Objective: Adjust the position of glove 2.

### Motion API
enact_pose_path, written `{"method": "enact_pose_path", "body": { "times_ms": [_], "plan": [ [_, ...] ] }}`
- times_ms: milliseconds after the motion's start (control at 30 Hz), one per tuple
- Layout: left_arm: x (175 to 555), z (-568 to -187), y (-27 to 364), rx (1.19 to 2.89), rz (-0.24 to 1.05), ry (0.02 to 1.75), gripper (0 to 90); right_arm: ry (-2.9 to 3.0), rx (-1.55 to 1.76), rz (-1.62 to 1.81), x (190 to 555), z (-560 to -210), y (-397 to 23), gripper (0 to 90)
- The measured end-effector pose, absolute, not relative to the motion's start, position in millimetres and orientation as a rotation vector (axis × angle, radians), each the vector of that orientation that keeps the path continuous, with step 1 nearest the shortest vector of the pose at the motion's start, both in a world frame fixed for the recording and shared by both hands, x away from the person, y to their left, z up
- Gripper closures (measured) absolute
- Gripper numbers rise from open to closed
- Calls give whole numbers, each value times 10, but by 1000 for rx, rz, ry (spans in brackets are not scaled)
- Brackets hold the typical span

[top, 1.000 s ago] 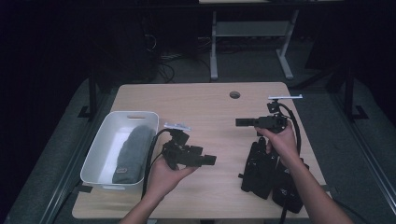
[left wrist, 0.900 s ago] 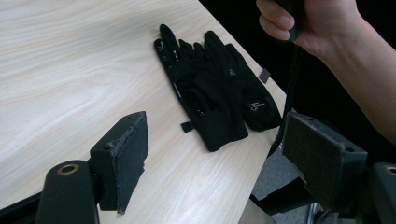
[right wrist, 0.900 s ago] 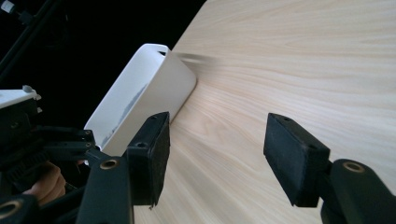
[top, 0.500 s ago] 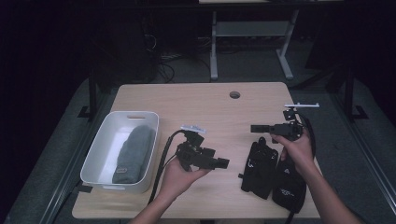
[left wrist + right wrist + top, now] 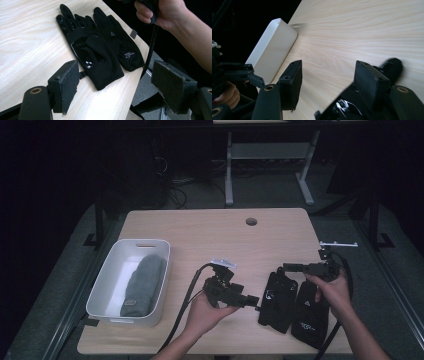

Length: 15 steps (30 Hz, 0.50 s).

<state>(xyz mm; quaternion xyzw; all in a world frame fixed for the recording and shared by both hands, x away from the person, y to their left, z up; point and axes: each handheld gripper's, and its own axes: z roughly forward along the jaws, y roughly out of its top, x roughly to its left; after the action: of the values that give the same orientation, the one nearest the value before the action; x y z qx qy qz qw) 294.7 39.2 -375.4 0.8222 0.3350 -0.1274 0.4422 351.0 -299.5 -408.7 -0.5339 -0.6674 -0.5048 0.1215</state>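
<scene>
I am seated at a wooden table (image 5: 200, 230), holding a gripper in each hand. Two black gloves lie flat and side by side, touching, at about 4 o'clock on the tabletop near its right front edge: the nearer glove (image 5: 92, 53) with a glossy patch on its back, and the outer glove (image 5: 117, 41) by the table's edge, fingers pointing away from me in the high view. My left gripper (image 5: 255, 301) hovers just left of them at 5 o'clock, its padded jaws standing wide apart with nothing between them, aimed at the cuff end of the nearer glove. My right gripper (image 5: 287, 267) hangs just above the glove fingertips at 3 o'clock, jaws parted fairly wide and empty. A white bin (image 5: 107, 275) sits at 8 o'clock, holding a folded grey cloth (image 5: 142, 285). The gloves look light, soft and floppy (thin stretch fabric, I judge), so they should sag and fold when lifted. I would pinch one at the cuff or across the palm, where the fabric bunches thickest, taking care not to catch both.
</scene>
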Motion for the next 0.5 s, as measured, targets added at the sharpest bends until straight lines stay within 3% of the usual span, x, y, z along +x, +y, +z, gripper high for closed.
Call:
{"method": "enact_pose_path", "body": {
  "times_ms": [500],
  "plan": [
    [2905, -3882, 160, 2053, -335, 802, 224, -2002, -1650, -1447, 3224, -4300, -3399, 400]
  ]
}}
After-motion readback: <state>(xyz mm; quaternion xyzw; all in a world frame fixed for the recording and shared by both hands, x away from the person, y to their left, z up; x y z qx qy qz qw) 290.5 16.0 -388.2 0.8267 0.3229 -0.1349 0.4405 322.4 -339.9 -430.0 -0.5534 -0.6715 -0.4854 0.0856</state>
